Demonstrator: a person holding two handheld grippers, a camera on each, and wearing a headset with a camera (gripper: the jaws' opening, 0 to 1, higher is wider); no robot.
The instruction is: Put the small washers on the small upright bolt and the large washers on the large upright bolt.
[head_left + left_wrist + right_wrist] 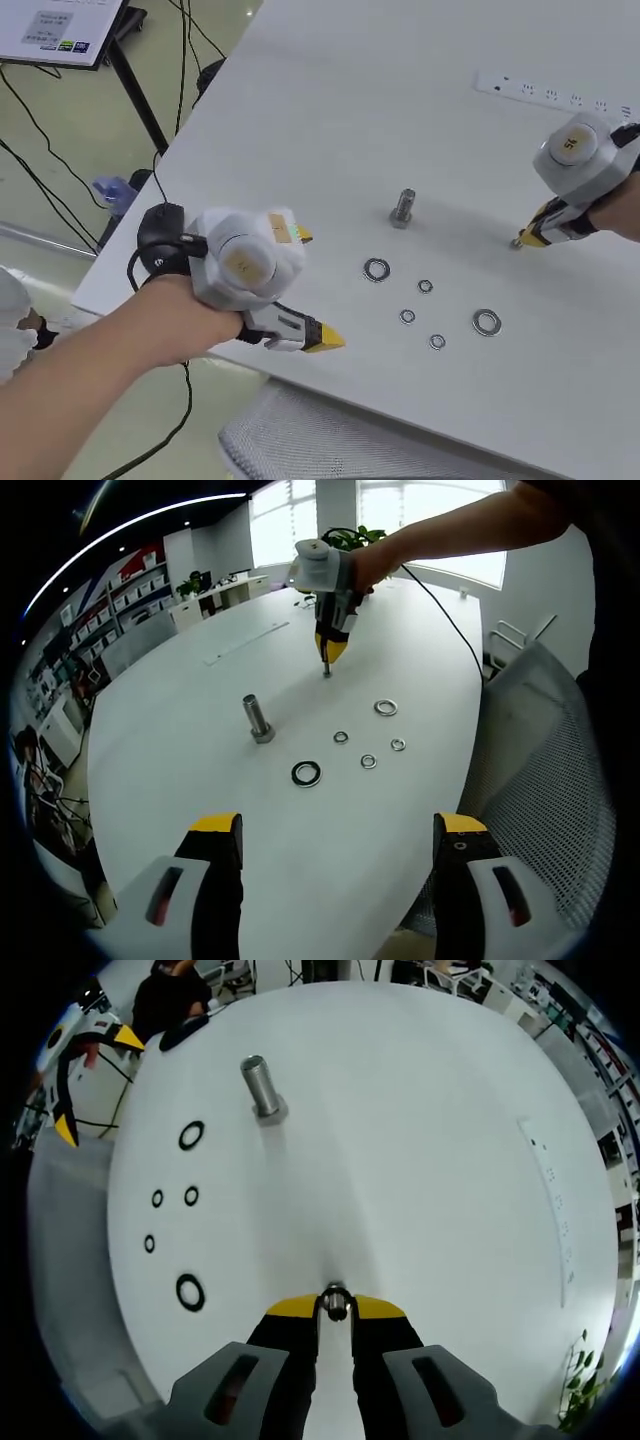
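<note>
The large bolt (402, 208) (258, 718) (262, 1085) stands upright mid-table. Two large washers (376, 269) (487, 322) and three small washers (425, 286) (368, 761) (157, 1198) lie flat in front of it. My right gripper (522, 241) (336, 1305) points down at the table on the right, shut on the small bolt (336, 1303) (326, 670), whose lower end touches the tabletop. My left gripper (316, 288) (338, 830) hovers open near the table's front edge, left of the washers, with nothing between its jaws.
A white power strip (555, 95) lies at the far right of the white table (330, 110). A grey mesh chair (350, 440) (540, 740) stands at the near edge. Cables and a black stand sit on the floor to the left.
</note>
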